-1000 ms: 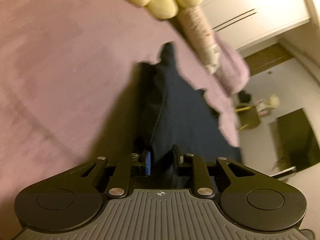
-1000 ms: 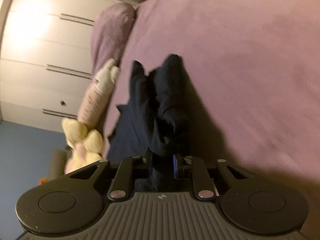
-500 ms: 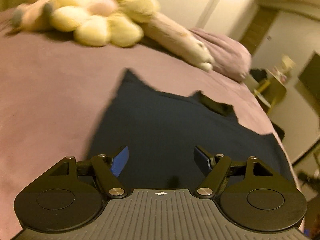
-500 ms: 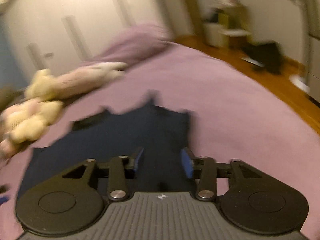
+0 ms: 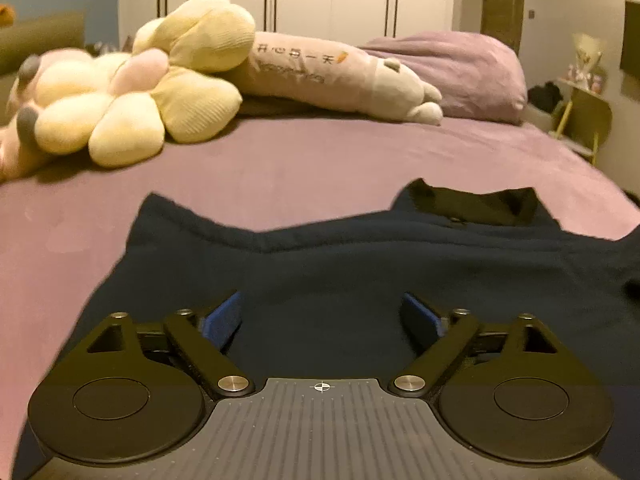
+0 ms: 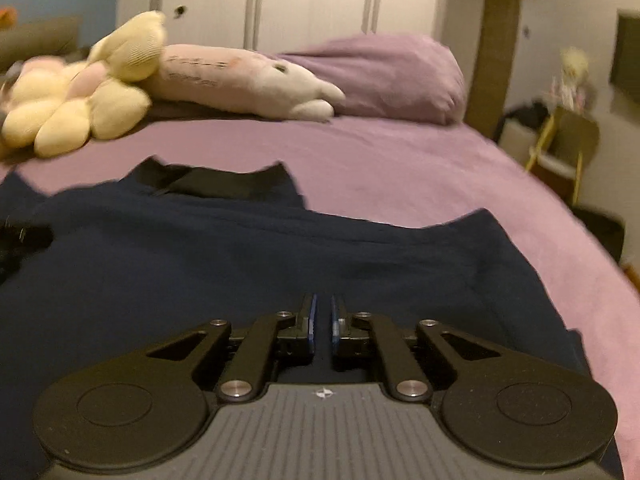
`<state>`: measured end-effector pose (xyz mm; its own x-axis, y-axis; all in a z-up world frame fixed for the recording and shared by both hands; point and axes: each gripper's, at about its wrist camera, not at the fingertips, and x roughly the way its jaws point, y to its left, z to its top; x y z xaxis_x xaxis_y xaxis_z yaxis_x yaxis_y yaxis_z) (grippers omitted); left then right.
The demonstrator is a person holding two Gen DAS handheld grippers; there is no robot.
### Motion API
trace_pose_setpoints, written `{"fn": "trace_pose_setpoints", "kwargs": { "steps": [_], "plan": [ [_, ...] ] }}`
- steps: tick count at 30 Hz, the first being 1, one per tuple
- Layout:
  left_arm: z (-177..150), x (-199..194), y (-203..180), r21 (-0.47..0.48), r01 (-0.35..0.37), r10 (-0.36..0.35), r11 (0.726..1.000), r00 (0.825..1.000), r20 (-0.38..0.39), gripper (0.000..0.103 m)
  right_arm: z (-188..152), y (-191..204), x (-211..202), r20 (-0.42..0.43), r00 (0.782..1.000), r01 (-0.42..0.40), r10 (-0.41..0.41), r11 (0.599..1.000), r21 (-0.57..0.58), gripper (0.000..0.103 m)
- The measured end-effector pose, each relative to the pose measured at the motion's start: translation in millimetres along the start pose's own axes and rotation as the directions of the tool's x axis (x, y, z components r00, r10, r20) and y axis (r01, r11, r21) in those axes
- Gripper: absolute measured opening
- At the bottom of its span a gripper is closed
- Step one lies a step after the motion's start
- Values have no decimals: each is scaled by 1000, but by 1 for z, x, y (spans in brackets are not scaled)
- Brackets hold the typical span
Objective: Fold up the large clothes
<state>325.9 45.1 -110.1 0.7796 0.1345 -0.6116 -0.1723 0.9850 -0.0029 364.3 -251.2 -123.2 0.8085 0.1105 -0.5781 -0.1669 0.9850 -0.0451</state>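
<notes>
A large dark navy garment (image 5: 360,272) lies spread flat on the purple bed (image 5: 304,160), its collar at the far edge. It also fills the near half of the right wrist view (image 6: 200,264). My left gripper (image 5: 323,312) hangs just above the cloth with its jaws wide open and empty. My right gripper (image 6: 322,320) hangs above the garment's right part, its blue pads almost together with a thin gap and no cloth between them.
A yellow flower plush (image 5: 132,92) and a long pink plush (image 5: 328,76) lie at the head of the bed, beside a purple pillow (image 5: 460,68). White wardrobe doors stand behind. A yellow chair (image 6: 568,148) stands beyond the bed's right edge.
Both grippers let go of the bunched garment, which now lies spread flat. Both views swung level toward the head of the bed. The left jaws opened wide; the right jaws closed almost together.
</notes>
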Motion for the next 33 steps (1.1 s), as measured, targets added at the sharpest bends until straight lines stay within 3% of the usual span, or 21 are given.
{"fn": "trace_pose_setpoints", "kwargs": {
  "steps": [4, 6, 11, 17, 23, 27, 29, 31, 33],
  "plan": [
    [5, 16, 20, -73, 5, -5, 997, 1000, -9, 99, 8, -34, 22, -18, 994, 113, -112, 991, 68, 5],
    [7, 29, 28, -117, 13, -16, 993, 1000, -26, 101, 3, -50, 29, -22, 996, 88, -86, 987, 137, 5],
    [5, 39, 33, -138, 31, -35, 990, 999, -28, 103, -5, -44, 39, 3, 995, 100, -100, 990, 101, 5],
    [5, 43, 37, -160, 51, -56, 986, 998, -25, 103, -9, -52, 40, 11, 998, 57, -60, 987, 152, 5],
    [4, 12, 55, -190, 74, -76, 979, 997, -5, 103, -1, -45, 27, 9, 995, 101, -103, 987, 125, 6],
    [-24, -26, 80, -154, 29, -25, 988, 999, 30, 103, -12, -44, -20, 102, 984, 133, -146, 983, 122, 23],
    [-37, -30, 100, -232, -10, 9, 973, 1000, -8, 103, -31, -53, -32, 107, 982, 140, -157, 979, 149, 23],
    [-42, -32, 125, -385, 9, -27, 923, 999, -39, 103, -38, -63, -30, 67, 988, 127, -143, 972, 199, 22],
    [-42, -45, 134, -416, -37, 17, 909, 998, -53, 103, -29, -61, -31, 38, 983, 171, -181, 967, 187, 22]
  ]
}}
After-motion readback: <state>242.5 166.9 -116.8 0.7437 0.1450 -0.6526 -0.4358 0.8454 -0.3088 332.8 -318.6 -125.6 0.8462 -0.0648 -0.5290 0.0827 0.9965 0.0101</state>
